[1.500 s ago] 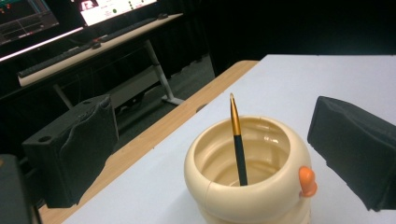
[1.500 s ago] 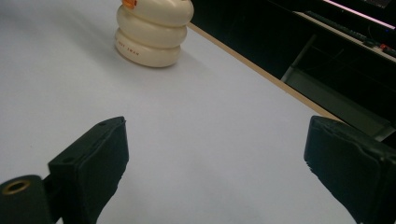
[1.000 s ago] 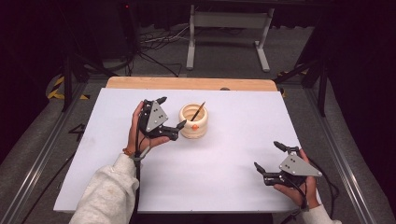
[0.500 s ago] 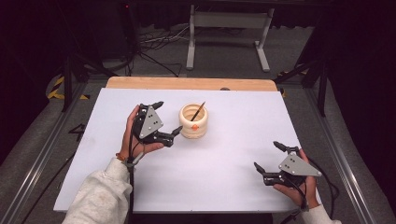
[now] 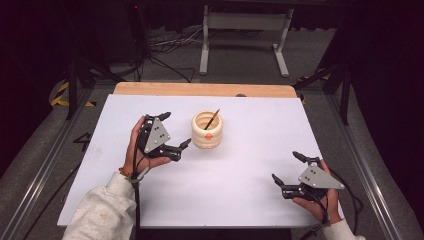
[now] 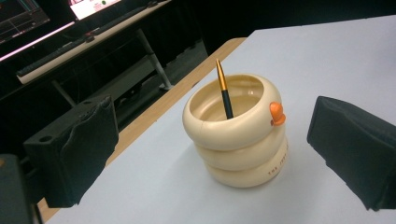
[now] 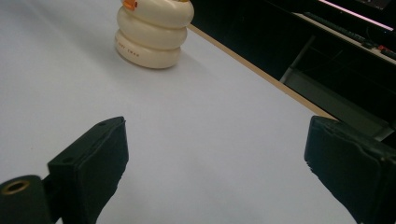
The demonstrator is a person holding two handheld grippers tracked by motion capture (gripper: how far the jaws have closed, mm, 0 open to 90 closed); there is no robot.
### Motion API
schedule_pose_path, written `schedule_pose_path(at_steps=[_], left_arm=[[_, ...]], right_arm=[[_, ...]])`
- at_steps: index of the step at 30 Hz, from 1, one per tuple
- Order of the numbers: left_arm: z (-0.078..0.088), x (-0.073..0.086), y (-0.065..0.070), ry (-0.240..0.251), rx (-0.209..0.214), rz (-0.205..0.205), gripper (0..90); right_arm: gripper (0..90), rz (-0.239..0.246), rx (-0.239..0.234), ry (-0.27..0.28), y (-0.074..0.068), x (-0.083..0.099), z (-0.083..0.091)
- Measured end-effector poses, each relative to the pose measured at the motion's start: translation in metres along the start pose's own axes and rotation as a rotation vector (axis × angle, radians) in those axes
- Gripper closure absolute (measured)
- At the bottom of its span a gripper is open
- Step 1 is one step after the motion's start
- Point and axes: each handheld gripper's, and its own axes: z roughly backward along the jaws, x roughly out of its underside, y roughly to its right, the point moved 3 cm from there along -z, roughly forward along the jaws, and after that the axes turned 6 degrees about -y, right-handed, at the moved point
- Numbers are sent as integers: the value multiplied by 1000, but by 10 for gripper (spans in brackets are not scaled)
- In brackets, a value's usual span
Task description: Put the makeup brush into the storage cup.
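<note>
A cream ringed holder (image 5: 207, 130) (image 6: 238, 132) with a small orange knob stands on the white table (image 5: 235, 165), back of centre. A black and gold pen (image 5: 212, 119) (image 6: 223, 91) leans inside it. My left gripper (image 5: 175, 131) (image 6: 215, 154) is open just left of the holder, jaws spread wide and apart from it, nothing held. My right gripper (image 5: 291, 167) (image 7: 219, 168) is open near the front right of the table, empty, far from the holder (image 7: 152, 29).
A wooden strip (image 5: 200, 89) runs along the table's far edge. Beyond it stand a metal stand (image 5: 245, 35) and cables on the floor. Metal rails (image 5: 45, 165) flank the table on both sides.
My left gripper has drawn back from the holder toward the left and nearer the person. The right gripper has stayed put.
</note>
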Motion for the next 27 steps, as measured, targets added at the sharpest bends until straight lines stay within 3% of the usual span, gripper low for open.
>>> schedule_pose_path(at_steps=[7,17,27], left_arm=[[8,6,1,-3,3,11,29],[16,18,4,-46,5,-5,31],[29,29,7,-55,-3,-10,29]], right_arm=[[70,1,-2,-3,0,0,-1],[73,0,5,-4,0,0,0],[73,6,6,-2,-1,0,0]])
